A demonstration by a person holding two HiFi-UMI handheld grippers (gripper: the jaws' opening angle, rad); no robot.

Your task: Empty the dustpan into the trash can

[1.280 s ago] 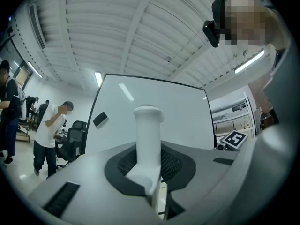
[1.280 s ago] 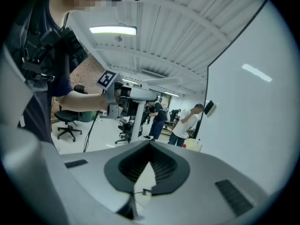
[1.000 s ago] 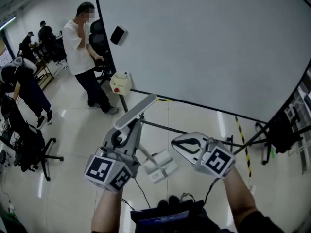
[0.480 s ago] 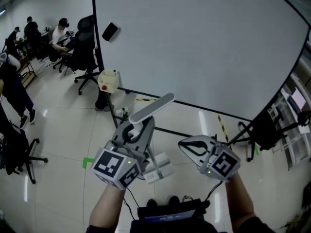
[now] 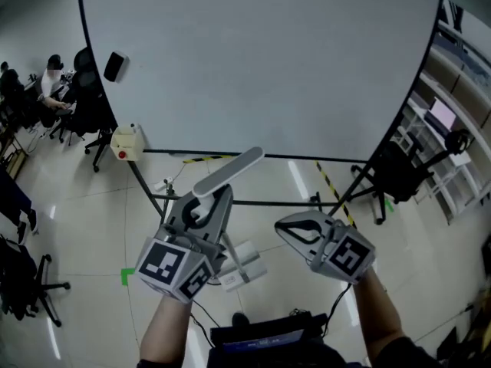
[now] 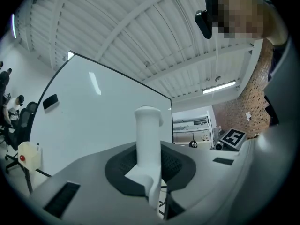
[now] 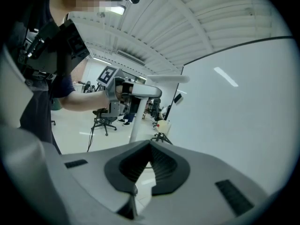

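Note:
My left gripper [image 5: 201, 215] is shut on the long white dustpan handle [image 5: 229, 171], which sticks up and forward past the jaws. The white pan [image 5: 241, 265] hangs below, between my hands. In the left gripper view the handle [image 6: 148, 139] stands upright, clamped between the dark pads [image 6: 122, 165]. My right gripper [image 5: 298, 233] is beside it to the right, shut with nothing between its pads [image 7: 161, 165]. The right gripper view shows the left gripper [image 7: 123, 89] with the handle's top [image 7: 166, 78]. No trash can is in view.
A big whiteboard [image 5: 253, 67] on a black stand fills the space ahead, its legs [image 5: 253, 202] crossing the tiled floor. A pale box with a red button [image 5: 126, 144] hangs at its left. Office chairs and seated people [image 5: 54, 90] are far left, shelves [image 5: 453, 121] at right.
The view has swung to the right along the whiteboard and both grippers have moved with it. The standing person at left is out of sight. The grip on the handle is unchanged.

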